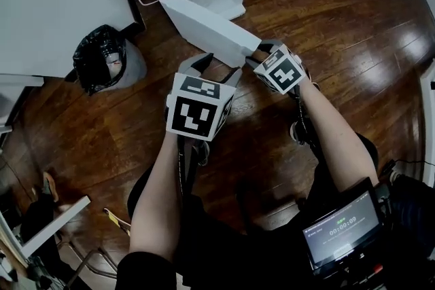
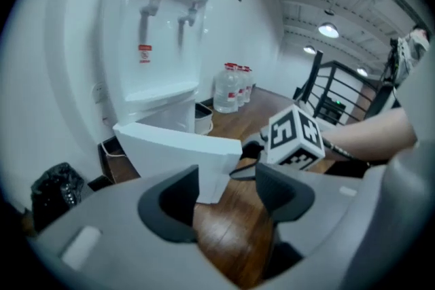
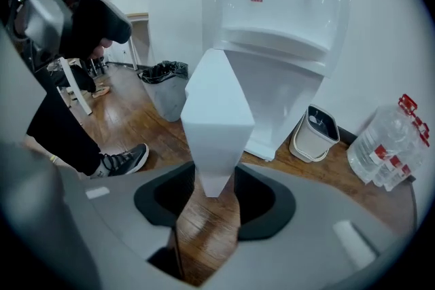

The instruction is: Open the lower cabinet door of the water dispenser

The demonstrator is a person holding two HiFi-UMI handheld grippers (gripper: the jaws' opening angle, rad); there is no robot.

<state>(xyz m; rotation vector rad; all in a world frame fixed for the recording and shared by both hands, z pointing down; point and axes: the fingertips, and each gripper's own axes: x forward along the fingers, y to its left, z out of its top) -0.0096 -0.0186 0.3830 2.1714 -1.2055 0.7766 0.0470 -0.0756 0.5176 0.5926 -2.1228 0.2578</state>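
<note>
Right tongs (image 3: 215,188) clamp the cabinet door (image 3: 214,112), left tongs (image 2: 228,190) apart; bin bag (image 1: 102,58) nearby

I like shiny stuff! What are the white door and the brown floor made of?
The cabinet door looks like smooth white plastic or painted metal. It is plain, matte and thick-edged, and I can't tell which. The floor looks like varnished wood or wood-look planks, with brown grain, seams and bright glare.
</note>
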